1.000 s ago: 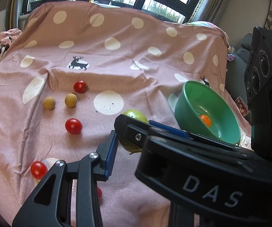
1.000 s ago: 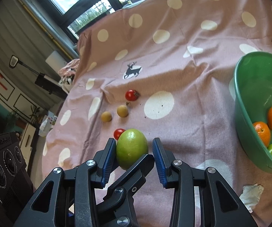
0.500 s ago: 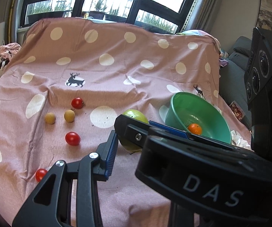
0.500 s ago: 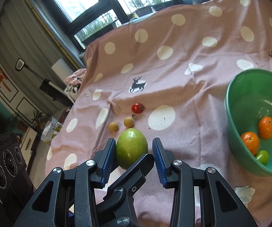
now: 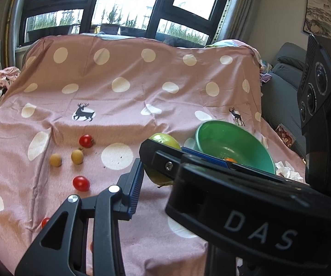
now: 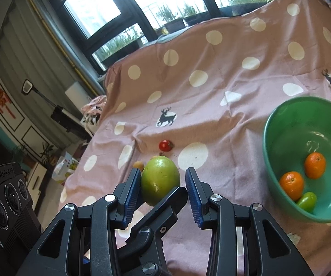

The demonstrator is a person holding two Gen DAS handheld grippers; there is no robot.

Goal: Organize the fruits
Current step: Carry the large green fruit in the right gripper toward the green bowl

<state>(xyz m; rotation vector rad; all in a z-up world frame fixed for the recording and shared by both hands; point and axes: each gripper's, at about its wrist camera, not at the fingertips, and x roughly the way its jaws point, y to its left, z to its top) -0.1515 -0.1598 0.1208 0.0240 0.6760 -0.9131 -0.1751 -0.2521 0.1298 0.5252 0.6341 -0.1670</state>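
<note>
- Pink spotted cloth [image 5: 142,96], left side: small tomatoes [image 5: 81,183] lie loose, awaiting sorting.
- Middle: a green fruit [image 6: 160,177] sits between the part-open right gripper [image 6: 163,184], touching only its left pad; the left gripper [image 5: 163,168] crosses beneath it. I cannot tell which one grips it.
- Right edge: the green bowl [image 6: 264,138] holds oranges; carrying the fruit there seems next.

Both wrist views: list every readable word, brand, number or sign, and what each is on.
"DAS": on the black body of the other tool, left wrist view.
Embossed brand on the black camera housing, right wrist view: too blurred to read surely.
Red wall ornament: no readable characters.
No numbers visible.
</note>
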